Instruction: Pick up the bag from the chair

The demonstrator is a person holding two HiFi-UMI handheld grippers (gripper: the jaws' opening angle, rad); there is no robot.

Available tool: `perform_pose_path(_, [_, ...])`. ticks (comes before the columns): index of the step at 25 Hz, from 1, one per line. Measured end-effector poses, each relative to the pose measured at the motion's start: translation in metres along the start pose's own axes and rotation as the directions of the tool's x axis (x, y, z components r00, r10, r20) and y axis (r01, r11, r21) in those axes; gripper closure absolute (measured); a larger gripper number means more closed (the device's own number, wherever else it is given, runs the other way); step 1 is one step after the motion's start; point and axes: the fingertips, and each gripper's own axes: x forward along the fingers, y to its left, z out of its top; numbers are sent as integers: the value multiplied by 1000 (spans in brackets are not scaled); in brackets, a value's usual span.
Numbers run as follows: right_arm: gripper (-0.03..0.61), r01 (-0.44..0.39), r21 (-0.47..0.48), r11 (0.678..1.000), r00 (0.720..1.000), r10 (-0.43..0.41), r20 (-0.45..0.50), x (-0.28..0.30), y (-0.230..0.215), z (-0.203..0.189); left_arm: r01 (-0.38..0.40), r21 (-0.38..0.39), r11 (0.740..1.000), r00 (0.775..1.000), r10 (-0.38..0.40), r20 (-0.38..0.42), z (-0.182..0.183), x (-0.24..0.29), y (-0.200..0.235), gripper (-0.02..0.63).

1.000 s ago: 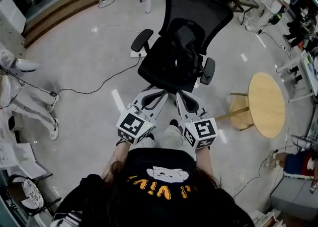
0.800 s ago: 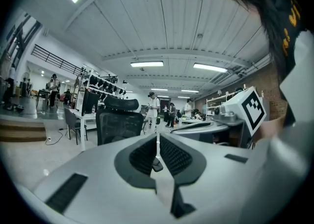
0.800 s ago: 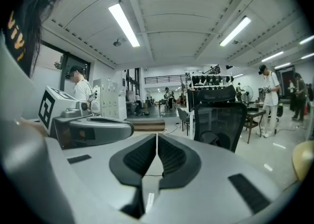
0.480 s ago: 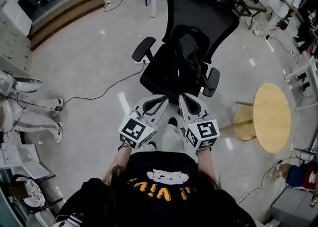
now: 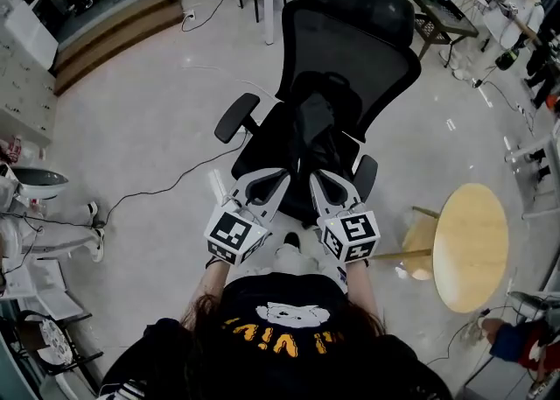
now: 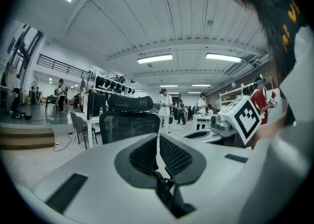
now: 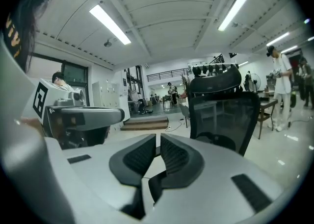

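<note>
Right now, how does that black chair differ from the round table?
The chair is black mesh with a tall back; the table is pale wood, flat and round. The chair holds a dark bag on its seat; the table top is bare. Both stand on the same pale floor.
</note>
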Motion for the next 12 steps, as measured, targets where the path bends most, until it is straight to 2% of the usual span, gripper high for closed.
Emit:
perform_pose_path(6, [563,-34,39,999,997,37,-71,37,-47,-22,-66,-17,998,997,65,-45,-6,34,18,592])
perform_pose_path(7, [541,-41,41,998,995,45,-90,42,-54,-29,-79,-16,997,996,78,-50,-7,39,20,592])
perform_pose_path(9, [454,-54,45,998,990,59,-129,52,-67,-42,-102,-11,995,993,101,-54,-6,47,23,592])
perform_pose_path(12, [406,-58,53,997,981,67,-184,69,-85,-58,-133,-2,991,989,133,-60,-2,55,30,592])
